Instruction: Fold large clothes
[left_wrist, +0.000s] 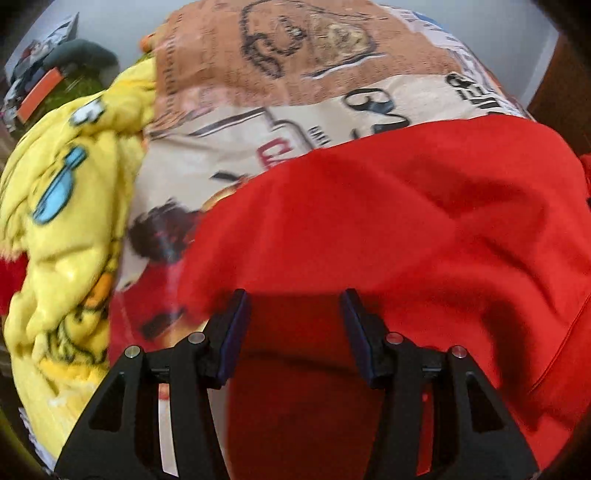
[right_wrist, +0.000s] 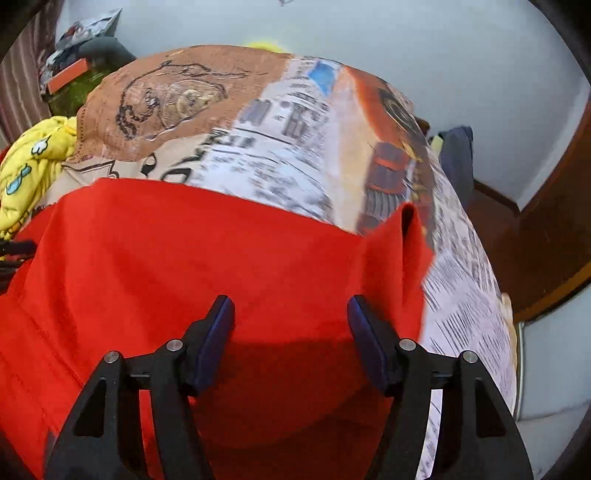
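The red garment (left_wrist: 388, 221) lies spread on a printed bedsheet (left_wrist: 295, 74), apparently flattened ready for a fold. The left hand-held gripper (left_wrist: 295, 306) hovers over its near part, jaws parted and grasping nothing; the right hand-held gripper (right_wrist: 291, 314) likewise stands released above the cloth. The garment's far edge runs straight across the sheet, with a raised corner (right_wrist: 410, 229) at the right. Beyond it the sheet offers open room; a yellow blanket (left_wrist: 66, 221) crowds the left.
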